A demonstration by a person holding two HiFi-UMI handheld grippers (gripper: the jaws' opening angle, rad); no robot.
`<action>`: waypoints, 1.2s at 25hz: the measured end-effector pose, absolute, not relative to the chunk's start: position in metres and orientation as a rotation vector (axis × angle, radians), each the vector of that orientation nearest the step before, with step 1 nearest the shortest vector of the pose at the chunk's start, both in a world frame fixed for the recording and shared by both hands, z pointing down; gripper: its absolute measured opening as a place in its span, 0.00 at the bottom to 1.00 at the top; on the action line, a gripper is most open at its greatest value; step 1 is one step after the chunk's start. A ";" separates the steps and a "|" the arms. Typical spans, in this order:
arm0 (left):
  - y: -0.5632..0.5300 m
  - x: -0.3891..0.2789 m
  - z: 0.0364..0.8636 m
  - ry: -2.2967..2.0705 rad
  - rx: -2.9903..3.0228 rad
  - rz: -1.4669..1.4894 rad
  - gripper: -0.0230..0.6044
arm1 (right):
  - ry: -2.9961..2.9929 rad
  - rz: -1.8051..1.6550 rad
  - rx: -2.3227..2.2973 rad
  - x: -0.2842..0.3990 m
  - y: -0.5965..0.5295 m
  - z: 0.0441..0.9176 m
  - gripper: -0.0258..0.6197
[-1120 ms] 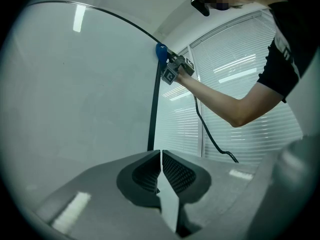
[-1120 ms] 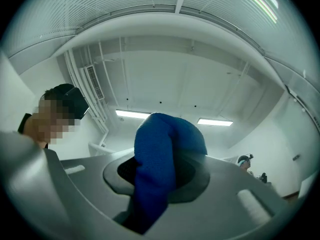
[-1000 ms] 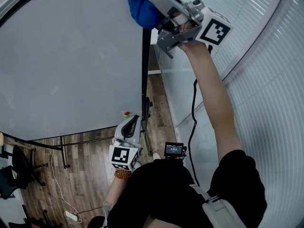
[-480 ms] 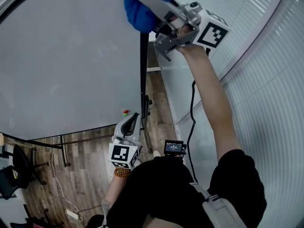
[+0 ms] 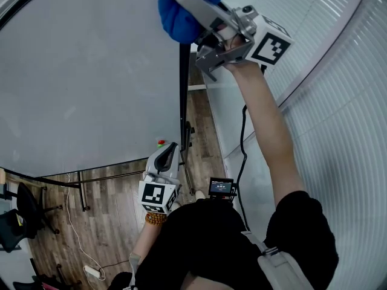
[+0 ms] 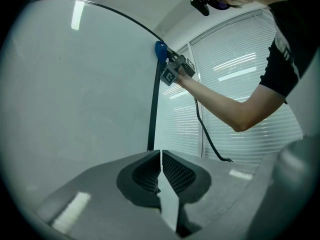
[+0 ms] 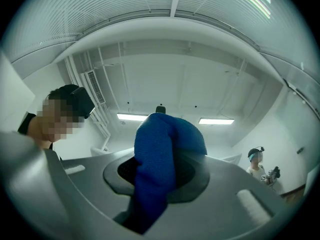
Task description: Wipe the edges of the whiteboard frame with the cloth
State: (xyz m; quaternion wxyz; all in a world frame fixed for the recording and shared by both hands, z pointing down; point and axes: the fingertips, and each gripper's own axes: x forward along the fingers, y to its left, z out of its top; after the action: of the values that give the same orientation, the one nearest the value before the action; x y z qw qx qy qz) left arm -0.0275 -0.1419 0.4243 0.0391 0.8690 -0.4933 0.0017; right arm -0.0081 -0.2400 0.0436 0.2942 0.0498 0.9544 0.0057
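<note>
A large whiteboard [image 5: 84, 77] fills the left of the head view, with a black frame edge [image 5: 183, 95] running down its right side. A blue cloth [image 5: 181, 8] is bunched at the top of that edge, pressed there by my right gripper [image 5: 193, 6], which is shut on it. In the right gripper view the blue cloth [image 7: 162, 159] bulges out between the jaws. My left gripper [image 5: 166, 159] hangs low beside the board's bottom right corner, jaws shut and holding nothing. The left gripper view shows the frame edge [image 6: 154, 104] and the cloth [image 6: 160, 49] high up.
Window blinds [image 5: 338, 83] line the wall to the right. A black cable [image 5: 243, 144] hangs beside my right arm. The board's stand legs [image 5: 81, 201] rest on a wooden floor with a white cord [image 5: 72, 234]. Another person [image 7: 259, 166] stands far off.
My right gripper with the cloth has shifted slightly up and left along the top of the frame edge. The left gripper has stayed where it was.
</note>
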 end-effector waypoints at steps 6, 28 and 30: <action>-0.145 -0.027 0.440 -1.514 2.667 0.014 0.05 | 2.497 -0.013 0.159 -0.006 -0.240 0.064 0.24; -0.146 -0.032 0.415 -1.540 2.639 0.004 0.05 | 2.497 -0.043 0.154 -0.006 -0.240 0.068 0.25; -0.145 -0.032 0.409 -1.537 2.637 0.007 0.05 | 2.504 -0.040 0.146 -0.006 -0.239 0.067 0.24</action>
State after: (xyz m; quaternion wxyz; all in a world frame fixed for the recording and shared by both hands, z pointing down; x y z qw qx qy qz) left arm -0.0321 -0.1446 0.4086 0.0447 0.8632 -0.5029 0.0023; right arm -0.0057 -0.2388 0.0667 0.3114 0.0552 0.9486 -0.0153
